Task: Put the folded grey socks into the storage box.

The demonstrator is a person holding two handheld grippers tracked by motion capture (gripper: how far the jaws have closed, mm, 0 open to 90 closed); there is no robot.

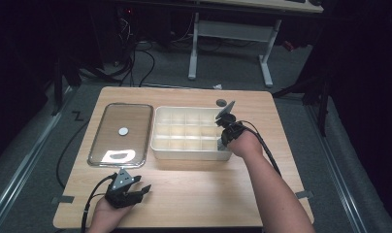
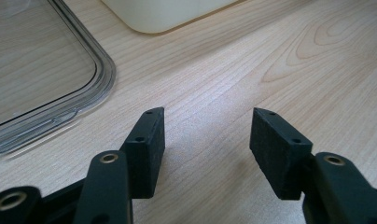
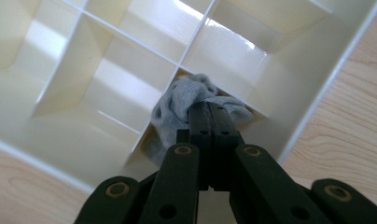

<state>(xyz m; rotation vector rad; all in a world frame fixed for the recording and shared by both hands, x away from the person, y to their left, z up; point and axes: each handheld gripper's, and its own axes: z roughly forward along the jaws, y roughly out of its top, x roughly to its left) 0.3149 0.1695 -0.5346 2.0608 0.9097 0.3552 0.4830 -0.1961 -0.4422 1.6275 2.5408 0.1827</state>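
High view first: your bench (image 1: pixel 194 189) carries two containers side by side, a cream divided box (image 1: pixel 190 151) and, just left of it, a clear lid (image 1: pixel 120 134) lying flat with a small white disc (image 1: pixel 123 130) at its middle. You can count twelve compartments in the box, three rows of four. One small dark round thing (image 1: pixel 221 102) lies on the bench just behind the box's far right corner; what it is cannot be told.

Your right claw (image 1: pixel 223 141) dips into the near right corner of the box. From the right gripper view, that right claw (image 3: pixel 208 109) is clenched on one grey cloth (image 3: pixel 179 105), jaws pressed together with the fabric pinched at their tips. The cloth bunches ahead and to the left of the tips, sitting in a corner compartment and draping against a divider wall. The other compartments you can see hold nothing.

Your left claw (image 1: pixel 141 190) rests near the front left of the bench, well apart from the box. Its jaws stand wide and released, bare wood between them in the left gripper view (image 2: pixel 207 135).
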